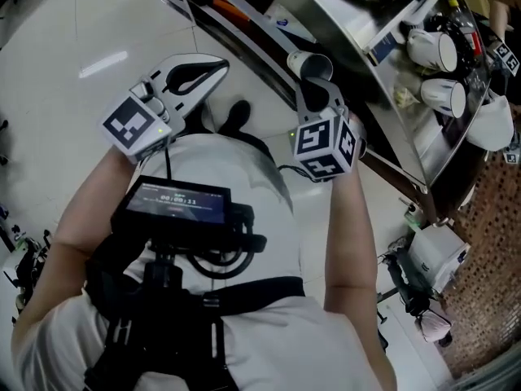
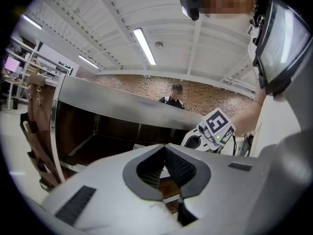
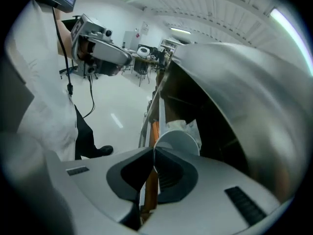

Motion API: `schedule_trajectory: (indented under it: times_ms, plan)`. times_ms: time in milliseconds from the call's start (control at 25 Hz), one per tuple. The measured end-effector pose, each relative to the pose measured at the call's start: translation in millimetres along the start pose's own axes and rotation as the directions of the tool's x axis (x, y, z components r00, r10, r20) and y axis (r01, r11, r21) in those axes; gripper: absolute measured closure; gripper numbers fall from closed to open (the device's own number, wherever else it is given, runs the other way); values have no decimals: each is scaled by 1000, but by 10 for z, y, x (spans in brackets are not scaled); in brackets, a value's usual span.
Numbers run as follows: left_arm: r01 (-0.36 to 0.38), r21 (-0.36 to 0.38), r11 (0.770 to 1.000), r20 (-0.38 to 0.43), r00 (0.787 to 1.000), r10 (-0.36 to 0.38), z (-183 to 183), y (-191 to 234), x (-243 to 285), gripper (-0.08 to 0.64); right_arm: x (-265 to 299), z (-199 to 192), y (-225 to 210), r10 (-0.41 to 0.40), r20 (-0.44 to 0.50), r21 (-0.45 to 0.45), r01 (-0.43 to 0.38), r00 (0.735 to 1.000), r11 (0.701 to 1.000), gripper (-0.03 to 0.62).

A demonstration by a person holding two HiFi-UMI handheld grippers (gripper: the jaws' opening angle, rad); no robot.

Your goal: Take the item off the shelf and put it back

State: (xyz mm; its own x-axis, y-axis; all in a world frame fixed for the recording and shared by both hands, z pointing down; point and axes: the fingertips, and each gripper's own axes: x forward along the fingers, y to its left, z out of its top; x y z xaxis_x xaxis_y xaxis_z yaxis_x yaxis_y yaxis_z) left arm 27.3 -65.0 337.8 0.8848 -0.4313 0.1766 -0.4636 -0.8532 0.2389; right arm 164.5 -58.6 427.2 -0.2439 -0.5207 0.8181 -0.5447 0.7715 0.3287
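In my right hand, the right gripper [image 1: 316,84] [image 3: 154,150] has its jaws almost together. They pinch the thin rim of a white cup [image 1: 311,63] [image 3: 178,138], with one pad on each side of the wall. In the right gripper view the cup stands out just past the jaw tips, so I hold it at the edge and not around the body.

The cup is in the air, close to the front edge of the steel shelf [image 1: 350,23] [image 3: 234,82]. It is tilted, not upright, and I cannot tell whether it touches the shelf.

In the head view two other white mugs [image 1: 431,49] [image 1: 444,96] lie on their sides on the shelf, further to the right and apart from my cup.

In my left hand, the left gripper [image 1: 221,67] [image 2: 165,147] is closed too. Its two tips meet and nothing is between them. It hangs over the pale floor [image 1: 65,55], to the left of the right gripper and away from the shelf. From the left gripper view the shelf [image 2: 122,104] looks long and dark inside, and the right gripper [image 2: 210,133] shows in front of it.
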Motion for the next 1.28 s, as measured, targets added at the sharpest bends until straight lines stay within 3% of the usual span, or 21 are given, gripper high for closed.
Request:
schedule_trajectory:
  times_ms: [200,520,1000,1280]
  plan:
    - [-18,-17,1000,-4,1000,17,-78,53,-63,552,171,-389,-152,-47,-114,54,53,992,997,571]
    - [-71,-31,997,-5,997,71,-138,99,-214,552,439,-820,-440,-138,-238,6,144,961,990,569]
    - [-112,-38,993,-13,994,112,-186,77,-312,552,516,-1027,-632,-196,-266,2,203,944,979,557]
    - [-124,-37,992,-18,992,123,-183,91,-319,552,504,-1103,-759,-276,-280,-41,276,919,960,486]
